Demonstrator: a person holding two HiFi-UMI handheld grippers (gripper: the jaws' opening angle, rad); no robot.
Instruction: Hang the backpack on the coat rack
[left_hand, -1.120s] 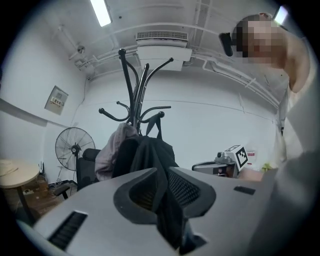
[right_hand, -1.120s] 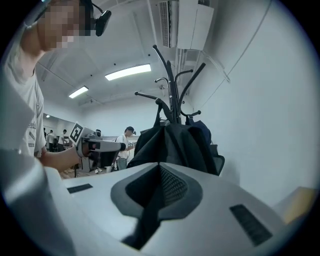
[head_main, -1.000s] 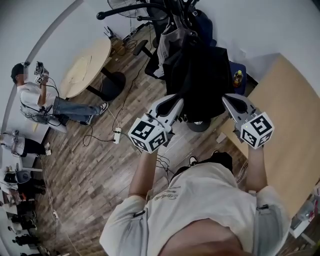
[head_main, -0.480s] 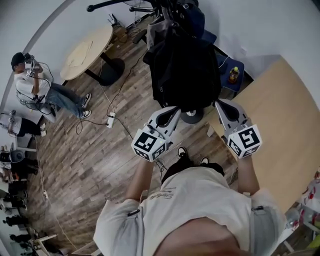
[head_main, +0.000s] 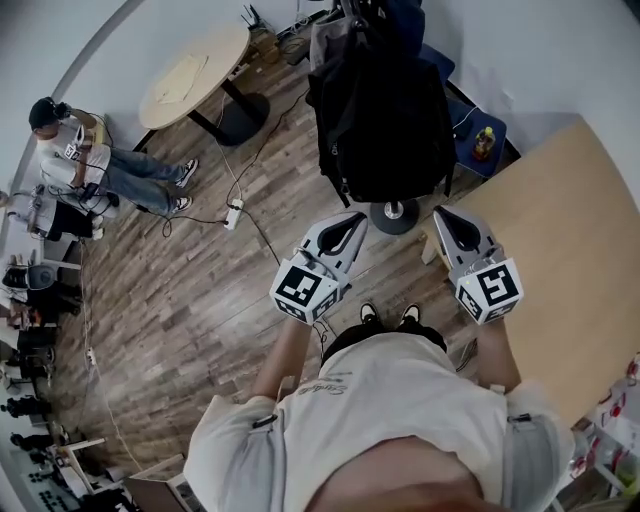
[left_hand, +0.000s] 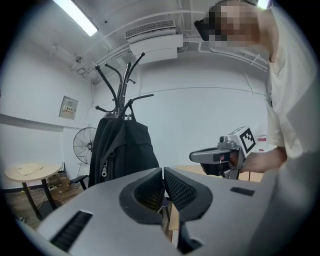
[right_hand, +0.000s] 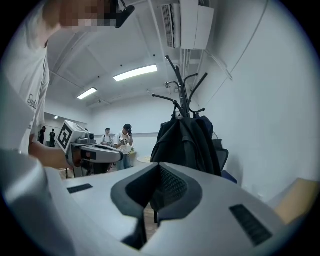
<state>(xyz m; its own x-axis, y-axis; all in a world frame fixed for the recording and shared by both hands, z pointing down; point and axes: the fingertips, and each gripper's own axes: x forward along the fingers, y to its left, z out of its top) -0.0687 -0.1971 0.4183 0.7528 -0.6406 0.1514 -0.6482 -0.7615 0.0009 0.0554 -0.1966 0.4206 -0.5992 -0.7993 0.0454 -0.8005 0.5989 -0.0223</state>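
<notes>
An open office or lab workroom: wood-plank floor (head_main: 180, 300), white walls (left_hand: 200, 115), a ceiling strip light (left_hand: 75, 16) and an air-conditioning unit (left_hand: 155, 47) above the left claw (left_hand: 163, 172). A round table (head_main: 195, 75) and a cabled power strip (head_main: 233, 213) are to its left, with a seated person (head_main: 85, 165) beyond.

The backpack (head_main: 385, 120) hangs on the coat rack (head_main: 396, 214) straight ahead of you. Your left claw (head_main: 351, 220) and right claw (head_main: 446, 216) sit side by side before it, clear of it. The worktop (head_main: 570, 260) lies to your right, a round table (head_main: 218, 58) far off left.
</notes>
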